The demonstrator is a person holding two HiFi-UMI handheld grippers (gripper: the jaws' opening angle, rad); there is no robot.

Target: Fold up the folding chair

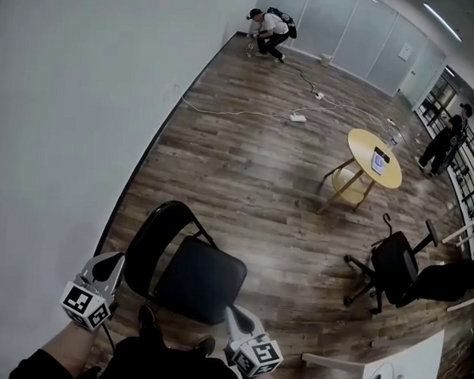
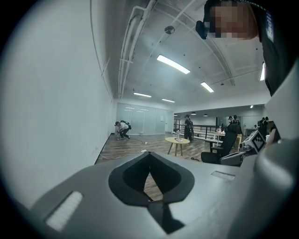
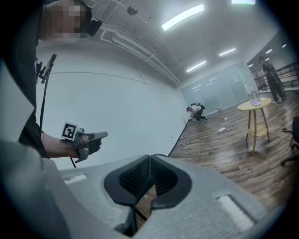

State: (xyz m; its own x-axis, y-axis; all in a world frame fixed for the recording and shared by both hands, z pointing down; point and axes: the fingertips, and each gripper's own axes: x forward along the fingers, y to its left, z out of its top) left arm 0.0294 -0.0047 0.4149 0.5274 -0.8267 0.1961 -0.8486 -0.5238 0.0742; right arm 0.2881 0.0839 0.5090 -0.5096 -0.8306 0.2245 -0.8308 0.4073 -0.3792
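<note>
A black folding chair [image 1: 187, 268] stands unfolded on the wood floor just in front of me, its padded seat [image 1: 204, 280] toward the right and its looped back frame [image 1: 145, 237] toward the wall. My left gripper [image 1: 111, 260] hovers by the back frame's left side, jaws shut and empty [image 2: 149, 169]. The right gripper [image 1: 231, 312] is at the seat's near right corner, also shut with nothing between its jaws [image 3: 149, 173]. In the right gripper view the left gripper [image 3: 93, 137] shows against the white wall. Whether either gripper touches the chair I cannot tell.
A white wall [image 1: 75, 97] runs along the left. A round yellow table [image 1: 375, 158] and a black office chair [image 1: 395, 268] stand to the right. A white cable with a power strip [image 1: 298, 117] lies farther off. One person crouches far away [image 1: 271, 28], another stands at right [image 1: 445, 140].
</note>
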